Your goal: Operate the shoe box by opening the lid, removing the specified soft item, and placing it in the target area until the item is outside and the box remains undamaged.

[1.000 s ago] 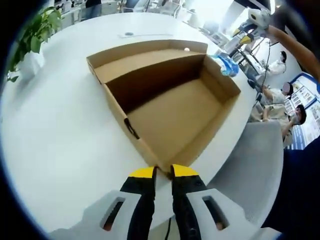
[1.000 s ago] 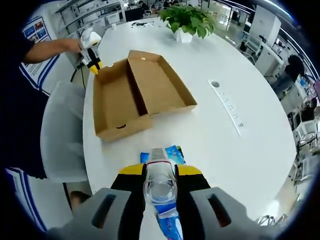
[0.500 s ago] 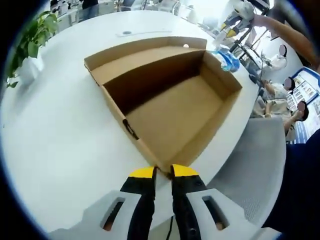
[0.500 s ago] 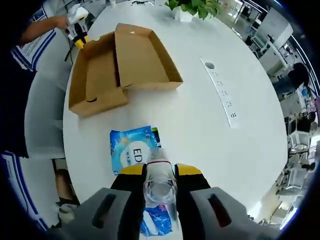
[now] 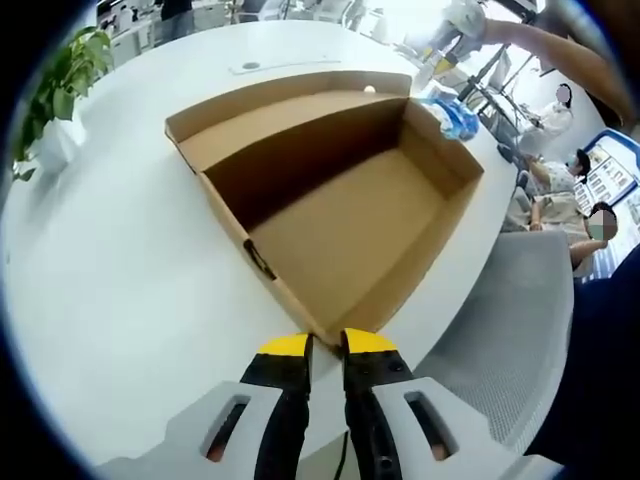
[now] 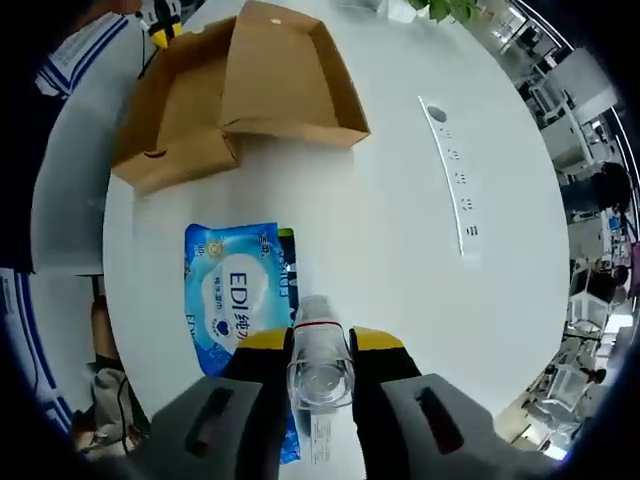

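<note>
An open brown shoe box [image 5: 300, 150] sits empty on the white round table, its lid [image 5: 280, 112] folded back on the far side. My left gripper [image 5: 326, 343] is shut on the box's near corner. Past the far corner lies the blue wipes packet [image 5: 452, 115], with my right gripper [image 5: 436, 60] above it. In the right gripper view, the packet [image 6: 235, 290] lies flat on the table and runs under my jaws. My right gripper [image 6: 322, 342] is shut on a clear plastic piece [image 6: 322, 365] at the packet's end. Beyond it lie the box [image 6: 180, 110] and my left gripper [image 6: 160, 32].
A potted plant [image 5: 60, 80] stands at the table's far left. A socket strip [image 6: 450, 170] is set into the tabletop right of the box. A grey chair [image 5: 500, 330] stands close to the table edge by the box corner. People sit further back [image 5: 560, 190].
The right gripper view has tipped down towards the table, so much more of the blue packet shows, spread out flat. The left gripper still holds the box corner, and the box has barely shifted.
</note>
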{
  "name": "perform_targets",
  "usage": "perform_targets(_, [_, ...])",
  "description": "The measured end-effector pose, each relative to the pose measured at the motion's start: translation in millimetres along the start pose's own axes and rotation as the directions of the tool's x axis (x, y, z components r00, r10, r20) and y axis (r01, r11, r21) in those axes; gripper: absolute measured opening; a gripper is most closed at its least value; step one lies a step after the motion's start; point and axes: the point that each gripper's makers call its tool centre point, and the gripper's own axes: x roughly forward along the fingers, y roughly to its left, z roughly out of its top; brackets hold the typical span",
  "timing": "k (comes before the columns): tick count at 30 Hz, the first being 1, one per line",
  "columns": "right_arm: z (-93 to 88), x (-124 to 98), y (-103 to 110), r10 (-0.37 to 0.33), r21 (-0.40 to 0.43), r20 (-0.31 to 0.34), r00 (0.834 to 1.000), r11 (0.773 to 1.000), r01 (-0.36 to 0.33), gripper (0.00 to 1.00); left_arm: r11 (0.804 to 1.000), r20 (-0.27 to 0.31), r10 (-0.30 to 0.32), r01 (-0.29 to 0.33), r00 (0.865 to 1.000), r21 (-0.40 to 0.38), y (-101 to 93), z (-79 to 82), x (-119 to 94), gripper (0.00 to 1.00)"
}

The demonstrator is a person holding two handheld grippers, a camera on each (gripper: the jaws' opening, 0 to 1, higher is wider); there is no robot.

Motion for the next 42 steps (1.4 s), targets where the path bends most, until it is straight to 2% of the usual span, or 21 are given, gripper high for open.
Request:
perform_targets(18, [-1.5,30.2,1.0,0.032,-0.011,-0.016,0.999,0.999,-0.032,0.20,1.000,-0.016,-0.002,0.002,1.000,0.003,-0.4,-0.9,0.1,0.08])
perform_targets(36, [-3.0,37.9,2.9,0.034,-0.019,-0.031,0.999,0.999,-0.034,0.20,1.000,-0.013,-0.005,0.005,1.000,-0.004,-0.1,-1.1,0.6,0.08])
perform_targets(42, [-0.9,36.7,3.3,0.023,-0.003,-0.025,0.999,1.000,-0.023,0.28,1.000,-0.010,-0.008,0.008,1.000,-0.009,-0.4,-1.2,0.5,0.08])
